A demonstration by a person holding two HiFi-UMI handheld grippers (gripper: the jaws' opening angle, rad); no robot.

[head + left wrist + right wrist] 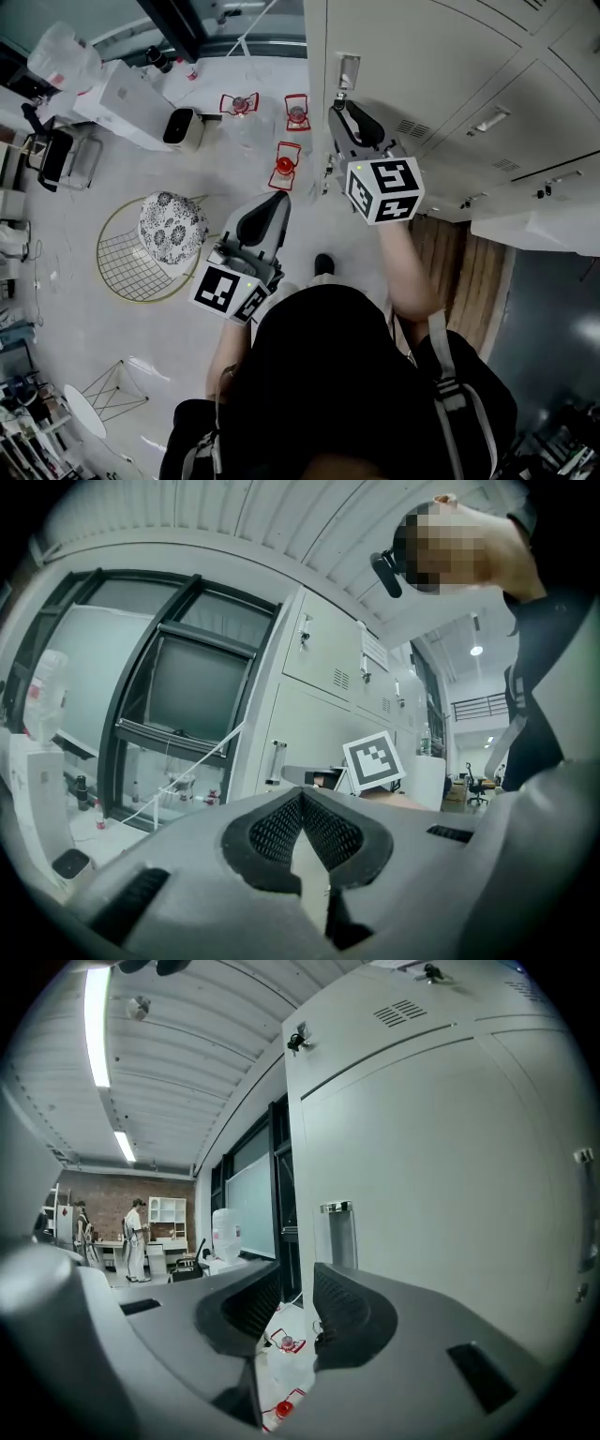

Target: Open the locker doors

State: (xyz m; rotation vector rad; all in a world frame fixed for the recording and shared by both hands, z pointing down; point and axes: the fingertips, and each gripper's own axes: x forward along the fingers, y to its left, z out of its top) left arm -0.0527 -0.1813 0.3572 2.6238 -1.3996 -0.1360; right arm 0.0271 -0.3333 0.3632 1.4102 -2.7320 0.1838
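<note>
A row of pale grey lockers (431, 66) fills the upper right of the head view, and the doors I see stand closed. A small chrome handle (349, 71) sits near the left edge of the end door. My right gripper (339, 106) is just below that handle, open. In the right gripper view its jaws (298, 1281) stand apart in line with the door's left edge, the handle (337, 1235) just above the right jaw, nothing pressed. My left gripper (278, 199) hangs lower and left, away from the lockers, with its jaws (302, 797) shut on nothing.
A wire chair with a patterned cushion (172, 225) stands at the left. Red wire-framed objects (284, 161) sit on the floor by the locker corner. A white box (122, 98) lies at the back left. A white panel (534, 223) juts out at the right. A person (136, 1237) stands far off.
</note>
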